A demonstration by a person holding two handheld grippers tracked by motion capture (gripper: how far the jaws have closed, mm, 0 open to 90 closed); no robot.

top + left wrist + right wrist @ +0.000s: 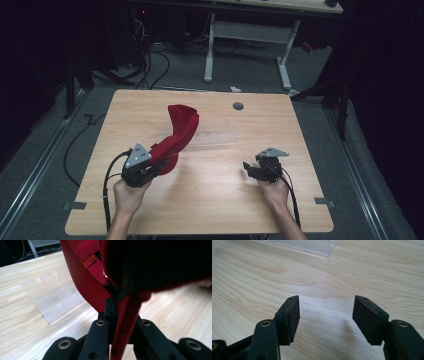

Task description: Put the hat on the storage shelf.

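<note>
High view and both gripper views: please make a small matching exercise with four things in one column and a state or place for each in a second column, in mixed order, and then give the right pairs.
Things:
1. red cloth
2. left gripper
3. right gripper
4. clear plastic stand

States or places:
A. open, with nothing between its jaws
B. stands on the wooden table, beyond the cloth
C. lifted off the table, held by one edge
D. shut on the cloth

Pairs: 1-C, 2-D, 3-A, 4-B
</note>
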